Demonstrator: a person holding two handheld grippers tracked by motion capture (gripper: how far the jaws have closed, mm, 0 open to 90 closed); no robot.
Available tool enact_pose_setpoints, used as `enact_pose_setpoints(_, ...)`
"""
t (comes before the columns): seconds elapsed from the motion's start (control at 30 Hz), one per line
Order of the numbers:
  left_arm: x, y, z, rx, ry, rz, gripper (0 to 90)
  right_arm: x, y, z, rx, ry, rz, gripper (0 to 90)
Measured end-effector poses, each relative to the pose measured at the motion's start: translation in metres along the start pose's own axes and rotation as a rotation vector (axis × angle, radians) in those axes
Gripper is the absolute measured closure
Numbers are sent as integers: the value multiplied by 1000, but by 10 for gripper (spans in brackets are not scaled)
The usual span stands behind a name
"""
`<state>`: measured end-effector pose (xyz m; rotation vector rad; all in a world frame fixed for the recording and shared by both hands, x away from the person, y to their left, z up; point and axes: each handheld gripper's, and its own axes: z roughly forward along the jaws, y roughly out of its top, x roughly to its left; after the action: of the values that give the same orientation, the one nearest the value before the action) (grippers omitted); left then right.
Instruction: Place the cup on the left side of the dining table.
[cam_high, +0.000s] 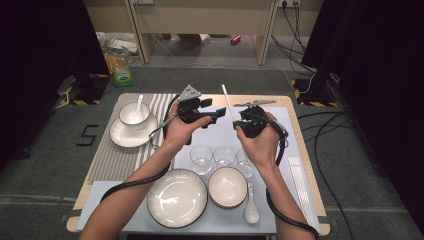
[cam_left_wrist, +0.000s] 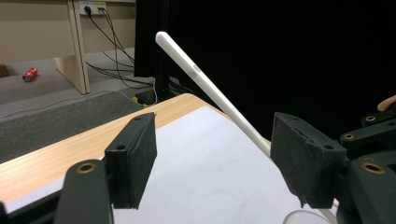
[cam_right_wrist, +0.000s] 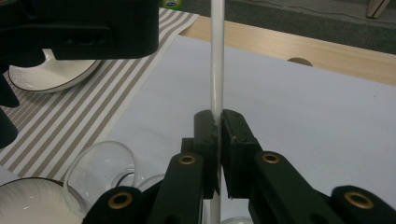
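Apparently unreadable grey print marks the white chopstick (cam_left_wrist: 205, 84) clamped in the right gripper (cam_right_wrist: 218, 135); left gripper (cam_left_wrist: 212, 158) gapes apart.

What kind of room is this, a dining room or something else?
Probably a lab or studio staged for recording, not a home. The wooden table is laid with a white ceramic plate and clear drinking glasses, yet black curtains flank it and loose black cables run across the grey carpet.

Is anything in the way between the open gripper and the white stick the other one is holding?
Nothing visible is. The right gripper is shut on the white chopstick, which points up over the white mat. The left gripper is open beside it, and in its own view the chopstick crosses the gap between the jaws with only air there.
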<state>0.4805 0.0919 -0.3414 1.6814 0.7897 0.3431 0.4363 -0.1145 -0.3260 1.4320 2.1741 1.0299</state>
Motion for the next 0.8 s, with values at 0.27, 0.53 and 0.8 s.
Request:
enact_pose_setpoints(0.27,-2,1,3,3,-4,-11,312,0,0,0,-3,2,1,854)
enact_pose_setpoints(0.53,-3,2,7,4,-6,-15,322,0,1,-1,-10,1,-2,854)
enact_pose_setpoints(0.8,-1,2,12,12,-7,-32,329,2,2,-1,-13,5,-2,854)
